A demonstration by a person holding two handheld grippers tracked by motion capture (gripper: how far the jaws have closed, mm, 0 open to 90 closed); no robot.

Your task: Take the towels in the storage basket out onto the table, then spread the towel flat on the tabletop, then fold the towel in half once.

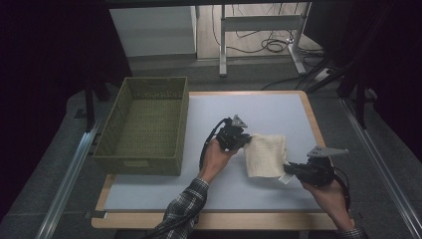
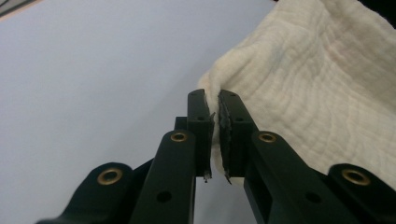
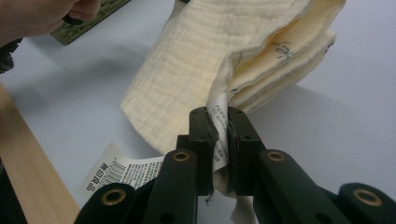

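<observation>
I have the left gripper (image 2: 213, 112) pinching one edge of the folded cream cloth (image 1: 266, 154) and the right gripper (image 3: 222, 123) clamped on the opposite corner at its care label (image 3: 122, 171), holding the cloth just over the desk (image 1: 278, 107). I judge this the carry step, and next I must swing it level into the green basket (image 1: 144, 124). I cannot read the label print, and the cloth's underside is hidden.

The cream cloth (image 1: 266, 155) is soft crinkled gauze, matt, quilted in fine ribs and folded in layers; a white paper-like care label (image 3: 122, 171) with black print hangs from it. Both grippers, left (image 2: 213, 100) and right (image 3: 220, 119), are smooth black plastic with brass-coloured rivets. The olive basket (image 1: 144, 163) is rough woven wicker. The table mat (image 1: 164, 196) looks smooth and matt, edged in pale wood.
</observation>
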